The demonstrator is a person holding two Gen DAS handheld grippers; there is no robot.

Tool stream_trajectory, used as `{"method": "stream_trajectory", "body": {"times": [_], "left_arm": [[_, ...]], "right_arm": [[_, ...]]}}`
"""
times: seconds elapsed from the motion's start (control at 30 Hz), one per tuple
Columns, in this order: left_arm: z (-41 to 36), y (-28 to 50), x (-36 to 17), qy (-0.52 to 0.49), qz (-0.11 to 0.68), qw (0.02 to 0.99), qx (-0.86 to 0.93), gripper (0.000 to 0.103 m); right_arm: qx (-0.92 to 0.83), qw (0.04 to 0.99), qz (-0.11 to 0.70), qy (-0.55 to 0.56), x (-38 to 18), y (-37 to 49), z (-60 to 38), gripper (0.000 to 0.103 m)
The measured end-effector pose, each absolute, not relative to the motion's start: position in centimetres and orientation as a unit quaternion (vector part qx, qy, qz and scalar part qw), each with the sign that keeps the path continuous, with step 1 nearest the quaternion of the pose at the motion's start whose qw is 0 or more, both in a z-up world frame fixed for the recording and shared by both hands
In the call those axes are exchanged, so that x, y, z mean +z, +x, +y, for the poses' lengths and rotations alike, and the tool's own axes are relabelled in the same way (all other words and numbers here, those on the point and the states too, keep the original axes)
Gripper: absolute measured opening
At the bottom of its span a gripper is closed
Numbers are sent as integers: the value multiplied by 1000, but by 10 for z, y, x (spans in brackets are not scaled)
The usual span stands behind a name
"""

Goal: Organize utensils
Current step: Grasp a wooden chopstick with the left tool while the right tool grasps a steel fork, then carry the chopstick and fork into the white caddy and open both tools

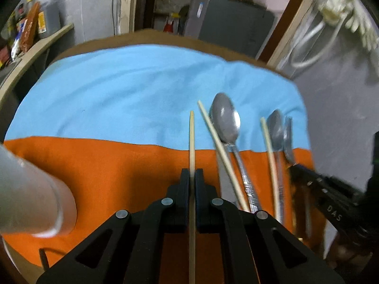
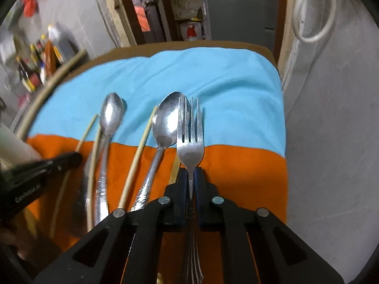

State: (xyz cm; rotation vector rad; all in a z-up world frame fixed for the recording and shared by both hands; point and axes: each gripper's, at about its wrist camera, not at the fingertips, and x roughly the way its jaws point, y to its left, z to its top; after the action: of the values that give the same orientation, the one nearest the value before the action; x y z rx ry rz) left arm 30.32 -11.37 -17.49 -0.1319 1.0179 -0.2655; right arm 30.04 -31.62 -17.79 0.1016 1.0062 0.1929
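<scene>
The left gripper (image 1: 192,174) pinches a chopstick (image 1: 191,139); the right gripper (image 2: 191,172) pinches a fork (image 2: 191,142) by its neck. Beyond, spoons (image 2: 169,120) and more chopsticks (image 2: 139,153) lie on the orange-and-blue cloth (image 2: 236,94).

2 steel spoons (image 2: 111,116), a fork (image 2: 190,142) and pale chopsticks (image 2: 139,163) lie roughly parallel.

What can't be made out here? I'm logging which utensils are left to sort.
- Fork handle end: right wrist view, hidden under the right gripper.
- Chopstick near end: left wrist view, cut off by the bottom edge, between the left gripper fingers.
- Utensils at the right of the left wrist view: motion-blurred.
- Pale cylinder: blurred, cut off at the left edge.
</scene>
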Motion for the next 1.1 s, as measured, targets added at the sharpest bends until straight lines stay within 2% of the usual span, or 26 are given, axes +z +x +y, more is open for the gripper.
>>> {"method": "stream_trajectory", "body": {"times": [0.1, 0.53, 0.9, 1.1], "left_arm": [[-110, 284, -161, -77, 444, 880, -148, 2], [-108, 232, -118, -97, 337, 920, -174, 2], [-65, 208, -52, -128, 232, 949, -168, 2], [-17, 194, -22, -154, 192, 958, -148, 2]], "right_arm": [[111, 875, 463, 92, -175, 288, -324, 4], [160, 911, 349, 150, -142, 237, -311, 4], [222, 940, 206, 156, -69, 225, -268, 4], [249, 944, 161, 143, -40, 226, -233, 4]]}}
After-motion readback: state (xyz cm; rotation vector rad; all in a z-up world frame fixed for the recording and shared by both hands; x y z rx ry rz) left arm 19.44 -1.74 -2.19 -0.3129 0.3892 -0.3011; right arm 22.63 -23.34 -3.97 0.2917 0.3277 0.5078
